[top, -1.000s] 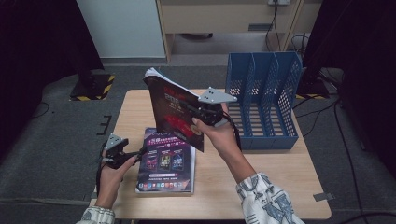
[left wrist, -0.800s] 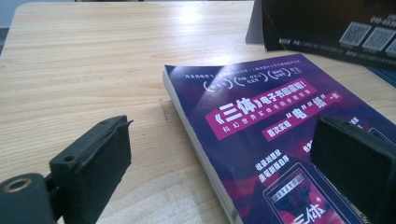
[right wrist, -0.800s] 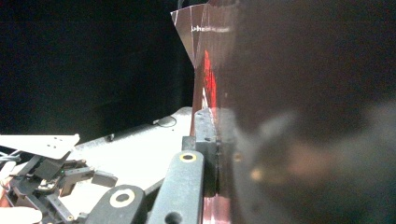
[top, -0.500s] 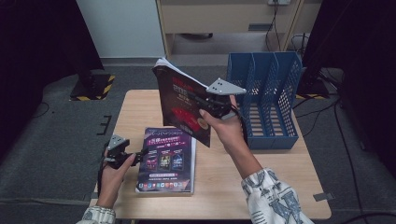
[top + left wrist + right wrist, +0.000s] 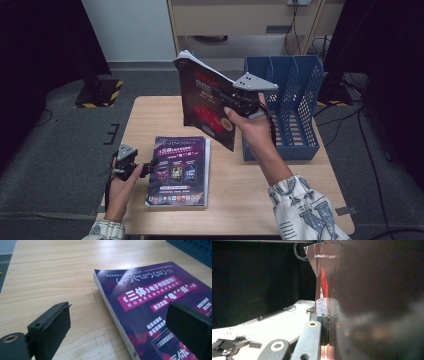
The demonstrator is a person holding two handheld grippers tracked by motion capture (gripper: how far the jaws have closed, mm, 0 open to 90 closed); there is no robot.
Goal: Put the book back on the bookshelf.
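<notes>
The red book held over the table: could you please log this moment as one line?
right gripper: shut on red book, lifted | left gripper: open at purple book | file rack: empty

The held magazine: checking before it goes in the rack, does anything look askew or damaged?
Nothing damaged. The magazine hangs tilted in the right gripper, clamped near one edge, clear of the blue rack.

Your high view looks forward and down over the whole table point(image 5: 300, 200). Your left gripper view sits low and close, facing the purple book point(image 5: 160, 305), shared with the high view point(image 5: 179, 170). Your right gripper view presses against the dark red book point(image 5: 362, 290).
</notes>
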